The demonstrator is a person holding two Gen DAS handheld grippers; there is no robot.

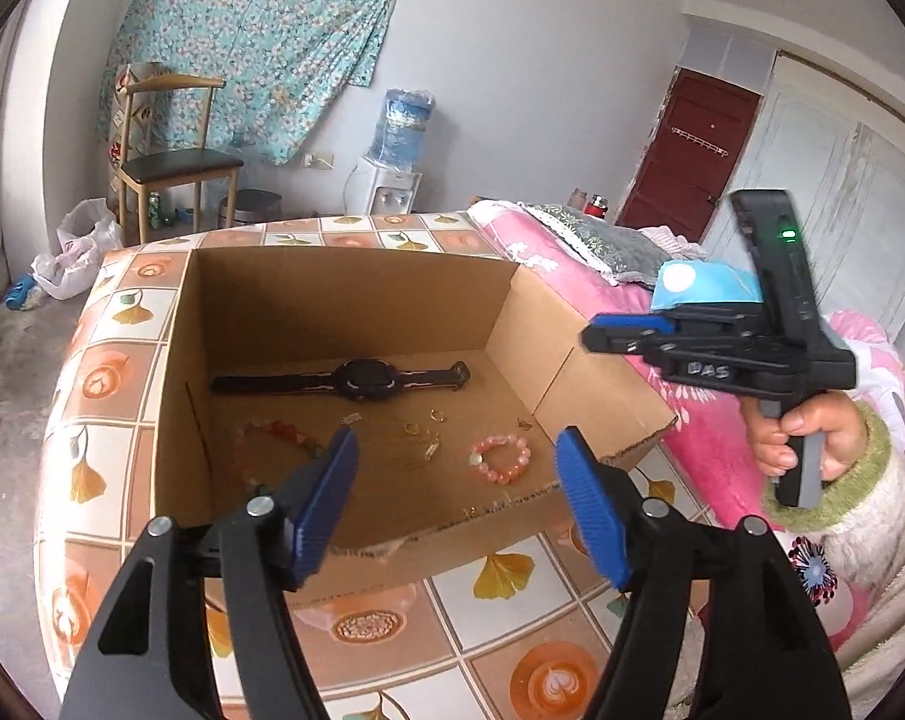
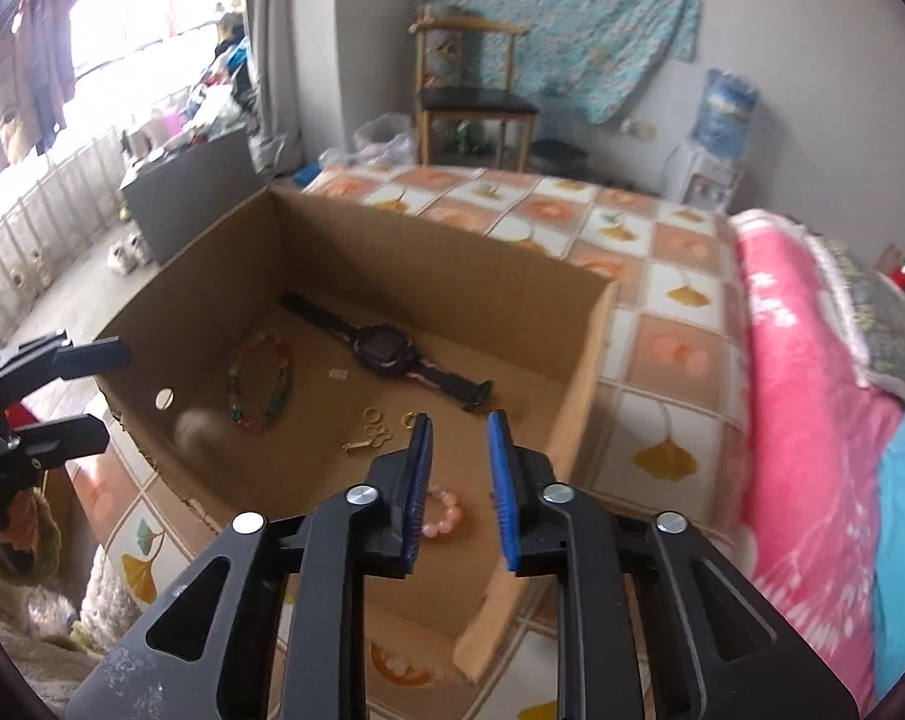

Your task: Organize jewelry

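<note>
I am judging the sorting to be mostly done: every piece I can find is lying on the floor of the open cardboard box (image 1: 344,294), which is sitting on the tile-patterned tablecloth (image 1: 500,576). The black wristwatch (image 1: 362,381) is stretching flat along the far wall. Nearer the left wall the multicoloured bead bracelet (image 2: 260,381) is resting in an open loop, and the pink bead bracelet (image 1: 500,457) is sitting near the front right. Between them the small gold rings and chain pieces (image 1: 416,438) are lying loose and a little tangled, so I am guessing what is left is tidying those, if anything; I am seeing no jewelry outside the box on the visible cloth.

My left gripper (image 1: 455,498) is hanging over the box's torn front edge with its blue pads spread wide, gripping nothing and touching nothing. My right gripper (image 2: 460,468) is hovering above the pink bracelet's corner with its pads only narrowly apart and the gap between them empty, the bracelet showing below and behind the left pad. In the left view my right hand (image 1: 806,438) is wrapping around that gripper's handle, off to the box's right side
</note>
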